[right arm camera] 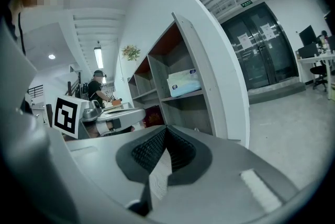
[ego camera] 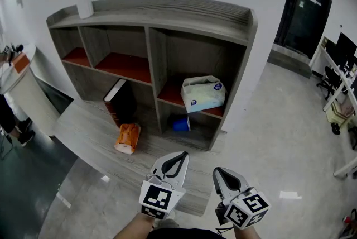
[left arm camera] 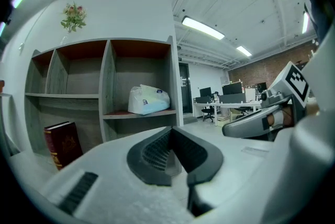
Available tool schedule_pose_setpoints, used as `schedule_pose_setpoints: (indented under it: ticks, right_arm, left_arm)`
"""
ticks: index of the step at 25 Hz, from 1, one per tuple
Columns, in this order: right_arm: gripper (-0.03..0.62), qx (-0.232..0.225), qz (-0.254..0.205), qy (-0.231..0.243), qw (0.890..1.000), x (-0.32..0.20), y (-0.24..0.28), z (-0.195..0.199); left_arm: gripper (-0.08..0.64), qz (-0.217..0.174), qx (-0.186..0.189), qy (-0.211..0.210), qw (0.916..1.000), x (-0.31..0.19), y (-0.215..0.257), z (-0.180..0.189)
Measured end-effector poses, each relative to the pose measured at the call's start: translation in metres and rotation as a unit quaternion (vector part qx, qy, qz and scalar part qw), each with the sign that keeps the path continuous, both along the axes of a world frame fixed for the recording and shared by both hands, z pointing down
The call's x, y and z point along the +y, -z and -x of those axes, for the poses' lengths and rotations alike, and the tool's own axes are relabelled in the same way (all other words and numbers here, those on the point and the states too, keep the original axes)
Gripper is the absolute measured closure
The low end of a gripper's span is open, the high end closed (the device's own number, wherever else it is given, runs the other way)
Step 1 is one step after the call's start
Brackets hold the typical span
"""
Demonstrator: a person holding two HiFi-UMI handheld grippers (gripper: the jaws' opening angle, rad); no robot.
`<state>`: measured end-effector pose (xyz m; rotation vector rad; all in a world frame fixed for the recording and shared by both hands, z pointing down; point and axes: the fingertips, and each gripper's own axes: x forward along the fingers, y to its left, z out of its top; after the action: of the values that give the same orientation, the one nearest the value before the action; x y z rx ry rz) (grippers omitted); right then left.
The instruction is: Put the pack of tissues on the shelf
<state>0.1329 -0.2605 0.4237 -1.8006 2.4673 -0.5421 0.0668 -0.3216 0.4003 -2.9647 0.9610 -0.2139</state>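
- Left claw (ego camera: 182,155) hangs low over the wooden platform (ego camera: 83,132) in front of the shelf unit (ego camera: 150,12). Its jaws are pressed together with nothing between them.
- Right claw (ego camera: 219,171) sits just beside it, level with it. Its tips meet too and it holds nothing; through the gap lower down I see only the wood grain below.
- And there is the pack of tissues (ego camera: 203,94): ahead of both claws and well apart from them, a little right of the left claw's line. It rests on the red shelf board in the right-hand column.
- The pack looks settled, lying on its long side, and no claw is touching it.
- Ahead and to the left of the left claw, an orange packet (ego camera: 128,138) lies on the platform. A dark red book (ego camera: 120,103) leans in the compartment beyond it.
- A blue object (ego camera: 181,124) sits in the bottom compartment, under the board with the tissues; I cannot tell what it is.
- A white vase (ego camera: 84,4) with flowers stands far ahead on the top left corner.
- My call: the job looks done. The pack is on the shelf, both claws are empty, and I see nothing left to place.
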Motion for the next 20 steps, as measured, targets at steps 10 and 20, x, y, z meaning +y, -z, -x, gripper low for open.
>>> schedule_pose_setpoints:
  ticks: [10,20]
  right_arm:
    - [0.594,0.010,-0.006,0.040,0.999,-0.003,0.000,0.022]
    - [0.595,0.023,-0.005,0.063,0.998,0.003,-0.002,0.037]
  left_arm:
    - [0.568,0.020,-0.004,0.031,0.9993,0.018,-0.011,0.018]
    - [0.568,0.044,-0.002,0.047,0.9979,0.031,-0.020,0.030]
